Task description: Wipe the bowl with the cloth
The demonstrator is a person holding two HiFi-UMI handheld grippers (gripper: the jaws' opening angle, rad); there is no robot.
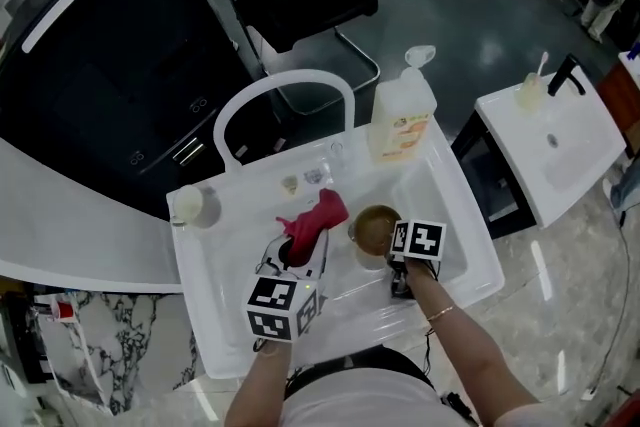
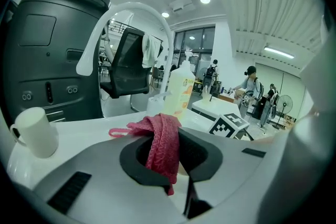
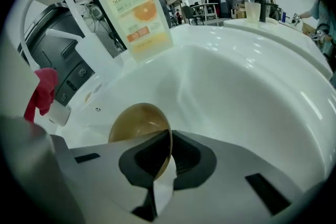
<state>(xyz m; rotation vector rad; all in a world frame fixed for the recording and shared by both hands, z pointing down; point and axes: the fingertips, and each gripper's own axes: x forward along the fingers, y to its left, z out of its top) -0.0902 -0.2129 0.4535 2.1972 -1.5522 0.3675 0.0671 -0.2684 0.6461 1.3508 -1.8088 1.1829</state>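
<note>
Main risk: the brown bowl (image 1: 375,228) is pinched only by its thin rim, so a push from the cloth could make it pivot or slip out and drop into the white sink (image 1: 455,215). It looks smooth, maybe wet, which makes that likelier. Second risk: the red knitted cloth (image 1: 318,220) is caught by one fold and most of it hangs loose, so dragging it hard round the bowl could pull it free or bunch it up. The orange-label detergent bottle (image 1: 401,120) stands on the sink's back edge and the white mug (image 1: 187,205) on its left corner, both clear of the hands unless a wipe swings wide. Right gripper (image 3: 169,152): jaws almost together, clamped on the bowl's rim, with the bowl tilted on edge low in the basin. Left gripper (image 2: 176,157): jaws closed on the cloth, which drapes between the pads and sticks out forward. Cloth sits just beside the bowl, left of it; I can't tell if they touch, and wiping looks not yet begun.
</note>
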